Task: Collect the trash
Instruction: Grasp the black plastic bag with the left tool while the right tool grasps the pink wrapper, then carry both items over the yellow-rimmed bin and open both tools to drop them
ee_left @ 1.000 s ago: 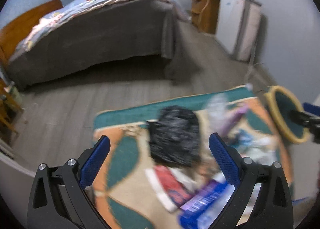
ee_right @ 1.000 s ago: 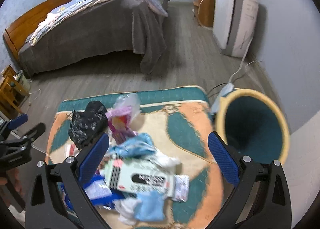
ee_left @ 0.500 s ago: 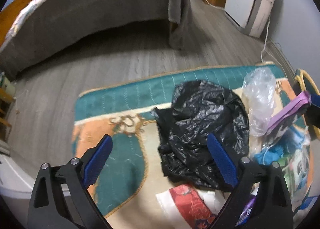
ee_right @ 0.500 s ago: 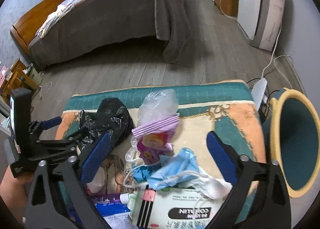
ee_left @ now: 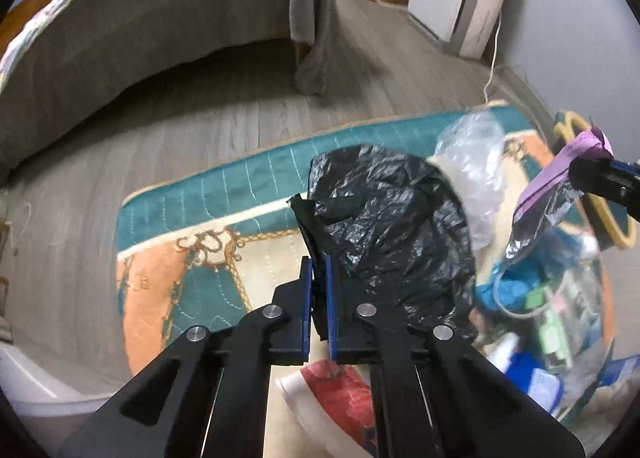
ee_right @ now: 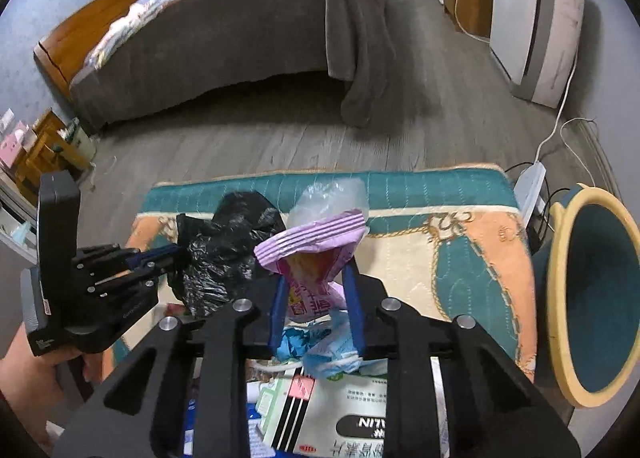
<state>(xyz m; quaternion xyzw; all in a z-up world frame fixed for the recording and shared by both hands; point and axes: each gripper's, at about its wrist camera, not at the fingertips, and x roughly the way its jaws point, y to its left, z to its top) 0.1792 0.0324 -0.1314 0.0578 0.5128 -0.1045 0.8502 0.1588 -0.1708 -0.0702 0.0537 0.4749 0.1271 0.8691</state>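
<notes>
Both sets of fingers, spread wide a second ago, have just been closing, each with a piece of trash between them. The left gripper point(ee_left: 319, 298) has come down onto the black plastic bag point(ee_left: 392, 226) and now pinches a fold at the bag's left edge, its blue pads almost pressed together on the thin film. The right gripper point(ee_right: 316, 310) has narrowed around the pink snack wrapper point(ee_right: 312, 258), and its fingers squeeze the wrapper's lower half while the purple crimped top fans out above them.

Both pieces sit on the patterned rug point(ee_right: 460, 254), the bag at about 9 o'clock of the wrapper, with a clear plastic bag point(ee_right: 332, 198) just behind at 12. A blue face mask point(ee_right: 320, 346) and a white carton point(ee_right: 344, 418) lie at 6 o'clock. The yellow-rimmed bin point(ee_right: 592, 298) stands off the rug at 3 o'clock.

Two grasps look secured, so lifting and carrying toward the bin seems next.
</notes>
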